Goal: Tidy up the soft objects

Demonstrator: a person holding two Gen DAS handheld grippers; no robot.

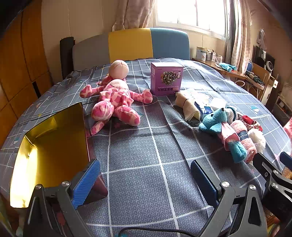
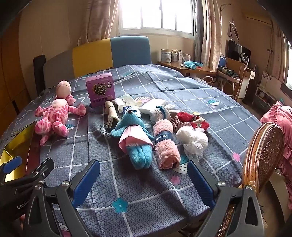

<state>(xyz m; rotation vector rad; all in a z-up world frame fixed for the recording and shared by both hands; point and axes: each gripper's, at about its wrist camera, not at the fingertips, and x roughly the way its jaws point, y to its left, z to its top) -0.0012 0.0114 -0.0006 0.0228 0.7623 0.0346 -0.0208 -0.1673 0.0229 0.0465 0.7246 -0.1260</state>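
Just ahead of the wide-open, empty right gripper (image 2: 144, 180) lie blue plush (image 2: 135, 138) and rolled towel (image 2: 164, 144); left gripper (image 1: 146, 180), tilted downward, likewise open and empty.

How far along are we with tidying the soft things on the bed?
Nothing looks sorted yet: the gold-lined box shows nothing inside. Nothing is in hand: the left gripper and right gripper are open over bare bedspread. Left to do: pink plush, blue plush, rolled pink towel and the small items behind them.

Bright window (image 1: 189, 14) glare; fisheye edges bend and darken.
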